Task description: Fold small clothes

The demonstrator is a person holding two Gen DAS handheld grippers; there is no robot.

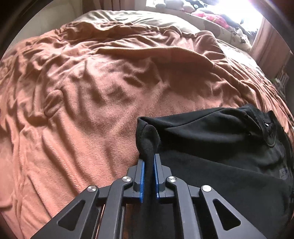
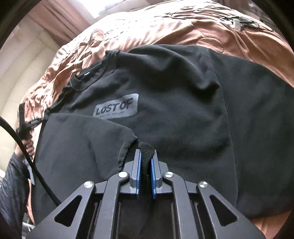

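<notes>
A black sweatshirt (image 2: 174, 95) with a grey "LOST OF" patch (image 2: 115, 108) lies spread on a wrinkled salmon blanket (image 1: 82, 92). In the left wrist view the same sweatshirt (image 1: 211, 147) fills the lower right, and my left gripper (image 1: 149, 158) is shut on a pinched fold of its black fabric. In the right wrist view my right gripper (image 2: 146, 156) is shut on a ribbed cuff (image 2: 146, 148) at the end of a sleeve (image 2: 79, 143) folded over the body. The blue pads (image 2: 138, 171) press the cloth from both sides.
The blanket covers a bed, with olive bedding (image 1: 139, 16) and bright clutter (image 1: 211, 16) at its far end. A padded cream headboard (image 2: 27, 77) and curtain (image 2: 60, 16) stand at the left. A person's hand (image 2: 27, 145) and dark sleeve (image 2: 12, 193) hold the other gripper, beside a black cable (image 2: 33, 165).
</notes>
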